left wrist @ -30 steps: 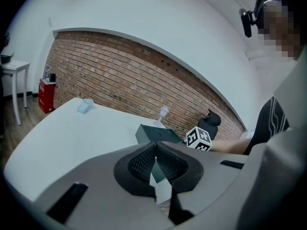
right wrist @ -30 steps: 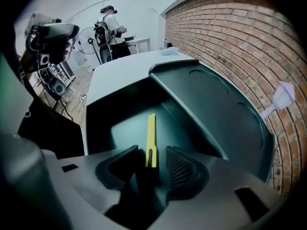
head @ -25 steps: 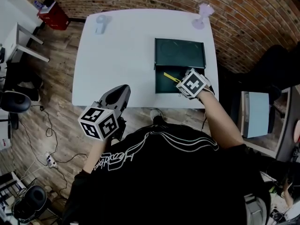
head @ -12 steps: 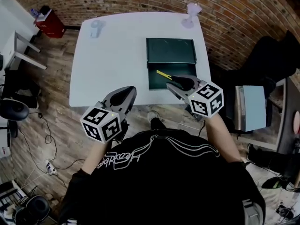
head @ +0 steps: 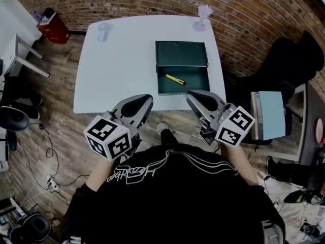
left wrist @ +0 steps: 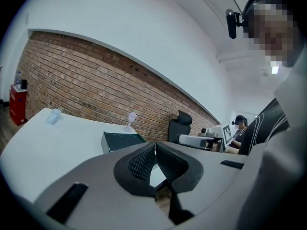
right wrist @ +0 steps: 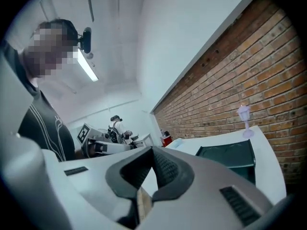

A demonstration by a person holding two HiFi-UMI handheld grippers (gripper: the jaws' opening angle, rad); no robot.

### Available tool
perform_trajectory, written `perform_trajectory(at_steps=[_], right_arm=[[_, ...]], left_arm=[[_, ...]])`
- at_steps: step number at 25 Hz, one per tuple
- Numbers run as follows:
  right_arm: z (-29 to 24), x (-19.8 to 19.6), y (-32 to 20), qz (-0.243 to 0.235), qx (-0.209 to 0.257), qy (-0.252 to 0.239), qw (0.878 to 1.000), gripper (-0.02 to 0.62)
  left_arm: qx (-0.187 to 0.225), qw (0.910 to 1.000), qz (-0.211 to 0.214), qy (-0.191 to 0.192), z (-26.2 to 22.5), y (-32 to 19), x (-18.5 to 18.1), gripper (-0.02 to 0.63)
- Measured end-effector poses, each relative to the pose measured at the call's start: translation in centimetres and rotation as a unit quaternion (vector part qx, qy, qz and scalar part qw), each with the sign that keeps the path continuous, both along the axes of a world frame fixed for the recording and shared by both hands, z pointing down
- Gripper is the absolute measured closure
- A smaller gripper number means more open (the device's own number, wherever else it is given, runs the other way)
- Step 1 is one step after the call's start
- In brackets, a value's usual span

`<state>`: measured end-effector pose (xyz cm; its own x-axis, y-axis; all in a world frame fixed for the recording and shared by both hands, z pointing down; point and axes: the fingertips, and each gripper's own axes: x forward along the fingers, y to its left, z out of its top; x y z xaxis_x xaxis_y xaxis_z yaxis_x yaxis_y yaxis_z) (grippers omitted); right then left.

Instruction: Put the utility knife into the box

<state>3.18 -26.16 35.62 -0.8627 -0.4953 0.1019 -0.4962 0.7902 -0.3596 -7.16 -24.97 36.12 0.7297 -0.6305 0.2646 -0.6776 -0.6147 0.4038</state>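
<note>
The yellow utility knife (head: 175,79) lies inside the lower tray of the dark green box (head: 195,80), whose lid (head: 181,53) is folded open behind it on the white table (head: 122,65). My right gripper (head: 192,95) is shut and empty, held off the table's near edge, just below the box. My left gripper (head: 144,100) hovers to its left, also shut with nothing in it. In the left gripper view the pads (left wrist: 154,147) meet, and the box (left wrist: 122,140) shows beyond them. The right gripper view shows closed pads (right wrist: 152,151) and the box (right wrist: 230,157) at right.
A clear cup (head: 103,30) stands at the table's far left corner and a small pale goblet-shaped lamp (head: 201,12) at the far right. A brick wall runs behind the table. A black chair (head: 292,60) and a grey-blue unit (head: 269,113) are to the right.
My right gripper has pulled back out of the box toward me and shut its jaws, leaving the knife in the box. The left gripper has hardly moved.
</note>
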Motion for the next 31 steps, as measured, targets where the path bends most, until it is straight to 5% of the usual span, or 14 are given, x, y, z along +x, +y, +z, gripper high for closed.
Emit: perform_trajectory(at_steps=[31], right_arm=[[0.4,1.8,1.9,-0.016,0.013,0.046,0.999,0.594]], left_arm=[[-0.006,0.9994,0.01,-0.031,0.4,0.5,2.8,0.572]])
